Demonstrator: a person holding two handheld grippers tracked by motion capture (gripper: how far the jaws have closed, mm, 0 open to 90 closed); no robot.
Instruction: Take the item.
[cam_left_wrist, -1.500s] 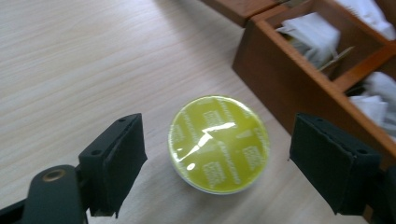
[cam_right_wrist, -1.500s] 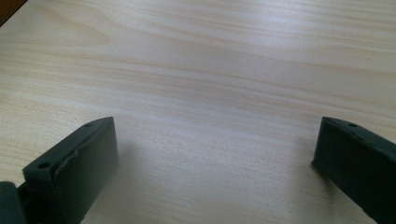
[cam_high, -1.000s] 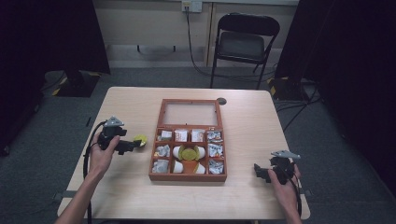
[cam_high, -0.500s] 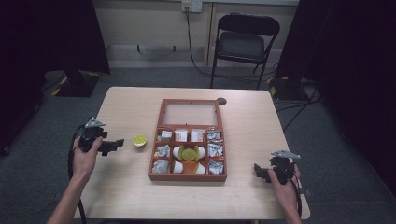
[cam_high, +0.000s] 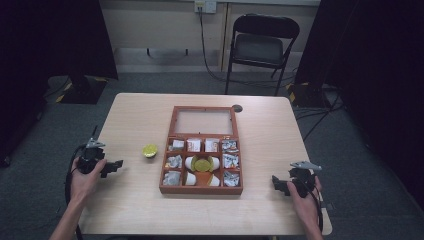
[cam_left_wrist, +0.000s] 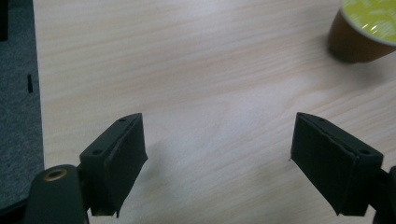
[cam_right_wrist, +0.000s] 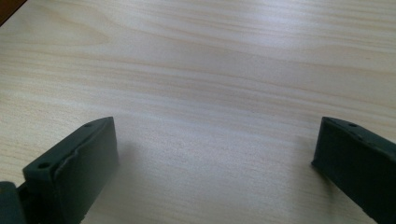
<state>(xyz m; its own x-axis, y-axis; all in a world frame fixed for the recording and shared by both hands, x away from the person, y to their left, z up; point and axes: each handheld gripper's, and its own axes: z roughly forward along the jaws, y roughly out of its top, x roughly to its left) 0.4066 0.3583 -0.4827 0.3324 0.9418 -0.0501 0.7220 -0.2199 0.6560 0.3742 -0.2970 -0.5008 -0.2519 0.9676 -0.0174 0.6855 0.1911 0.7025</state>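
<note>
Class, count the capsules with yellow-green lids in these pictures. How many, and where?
2. One capsule stands on the table, left of the wooden box; another lies in the box's middle compartment. Others may be hidden there.

One wooden box (cam_high: 202, 188) is seen on one table (cam_high: 140, 210), its glass-paned lid laid open behind it. Nine compartments are counted in the box, in three rows of three. One capsule with a yellow-green lid (cam_high: 149, 150) is found outside the box on the table top. Another capsule with a like lid (cam_high: 202, 163) is seen in the middle compartment, among white pods whose number cannot be told. Two grippers are counted, a left gripper (cam_high: 116, 165) and a right gripper (cam_high: 278, 183). One folding chair (cam_high: 260, 47) is seen beyond the table
</note>
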